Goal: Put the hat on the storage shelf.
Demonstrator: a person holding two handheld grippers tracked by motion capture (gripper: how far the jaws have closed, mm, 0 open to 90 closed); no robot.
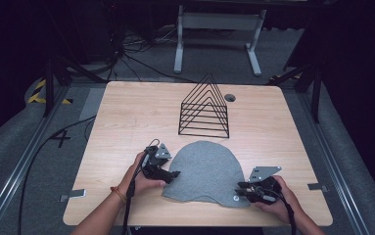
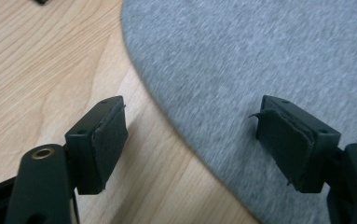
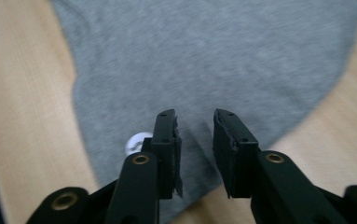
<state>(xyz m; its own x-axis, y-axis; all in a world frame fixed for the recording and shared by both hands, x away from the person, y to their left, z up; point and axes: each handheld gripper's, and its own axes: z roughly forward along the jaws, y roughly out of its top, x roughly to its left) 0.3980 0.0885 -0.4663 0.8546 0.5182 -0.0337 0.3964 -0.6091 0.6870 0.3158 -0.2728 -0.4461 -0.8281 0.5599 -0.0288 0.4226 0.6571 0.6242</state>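
Lying flat on the desk [image 1: 126, 112] is a grey cloth [image 1: 205, 171], dome-shaped, rounded end toward 12 o'clock and straight hem along the near edge. At 12 o'clock from it, just beyond, stands a black wire rack [image 1: 204, 108]. The left claw [image 1: 175, 174] sits at the cloth's 9 o'clock edge, jaws spread wide with that edge between them, nothing pinched. The right claw [image 1: 240, 188] is down at about 5 o'clock by the hem, jaws only a little apart over the cloth, gripping nothing. A small white tag [image 3: 136, 142] shows right beside it.
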